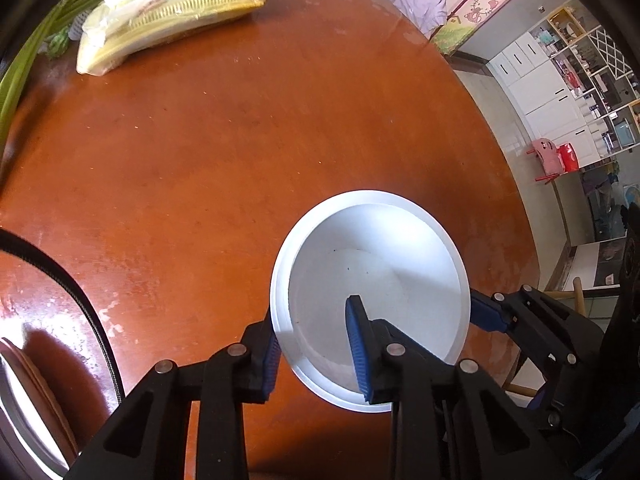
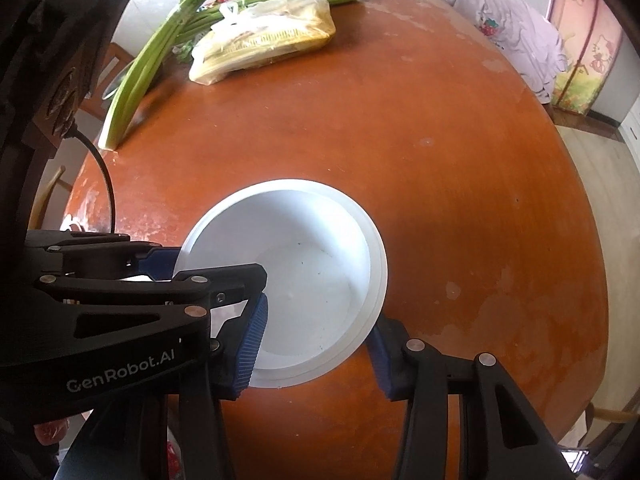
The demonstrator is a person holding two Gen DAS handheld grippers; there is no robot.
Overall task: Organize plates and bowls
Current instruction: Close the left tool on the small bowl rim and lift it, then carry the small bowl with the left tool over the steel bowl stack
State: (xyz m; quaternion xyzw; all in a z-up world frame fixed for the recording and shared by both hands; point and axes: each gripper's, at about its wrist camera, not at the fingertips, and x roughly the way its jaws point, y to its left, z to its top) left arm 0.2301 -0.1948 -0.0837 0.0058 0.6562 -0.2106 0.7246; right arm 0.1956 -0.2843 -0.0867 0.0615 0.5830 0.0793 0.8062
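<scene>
You are looking at a plain white bowl (image 1: 384, 272) with a wide flat rim and a deep, empty inside with a few dark specks. It is sitting upright near the edge of the round reddish-brown table (image 1: 200, 152), rim facing up.

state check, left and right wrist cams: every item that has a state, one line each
white bowl: upright, empty, on the table, both grippers at its rim
left gripper: shut on the near rim, one pad inside, one outside
right gripper: straddling the rim, one pad inside, one outside; firm grip unclear
plastic bag: lying flat, knotted shut
celery stalks: lying loose, butt end at the table edge
table: worn, pale patches in the finish
</scene>
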